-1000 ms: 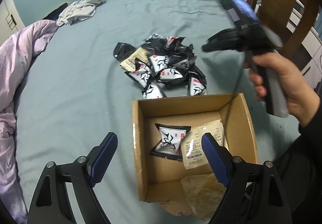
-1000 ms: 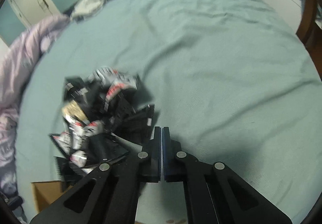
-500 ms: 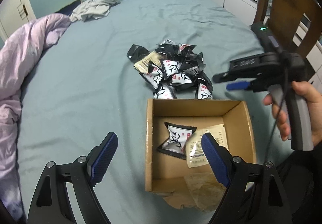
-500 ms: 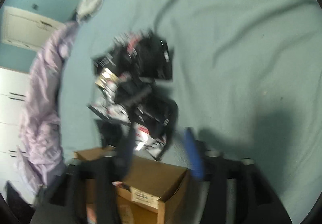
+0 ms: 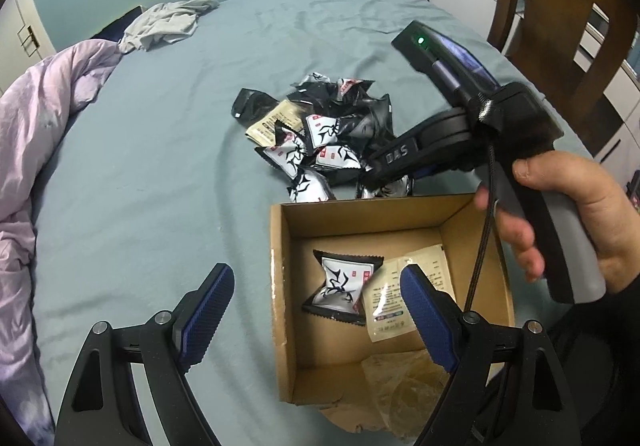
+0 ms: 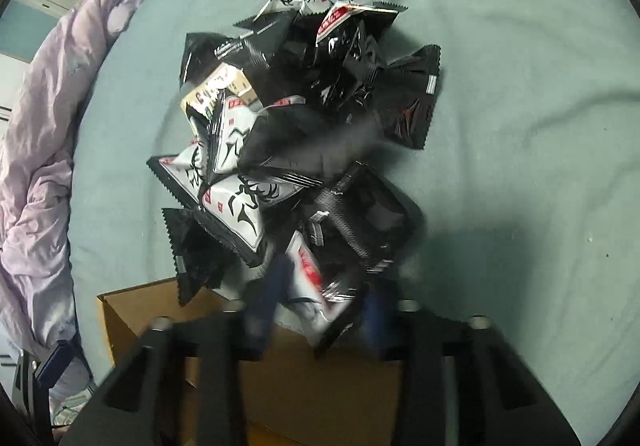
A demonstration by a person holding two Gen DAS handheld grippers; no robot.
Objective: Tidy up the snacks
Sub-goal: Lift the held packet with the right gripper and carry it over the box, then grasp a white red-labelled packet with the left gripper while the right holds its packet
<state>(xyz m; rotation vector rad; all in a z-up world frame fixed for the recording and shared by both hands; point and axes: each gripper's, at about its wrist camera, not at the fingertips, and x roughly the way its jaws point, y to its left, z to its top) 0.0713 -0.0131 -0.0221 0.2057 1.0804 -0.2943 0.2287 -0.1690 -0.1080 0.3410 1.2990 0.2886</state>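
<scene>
Snack packets: loose heap on the bed, just beyond the far wall of the cardboard box, within short reach for transfer. Two packets already lie flat inside the box: one black-and-white, one beige. Right tongs: parted, straddling the heap's nearest packet, seemingly poised to pinch it; not yet gripping. Left tongs: wide apart, empty, hovering over the box's near left side.
</scene>
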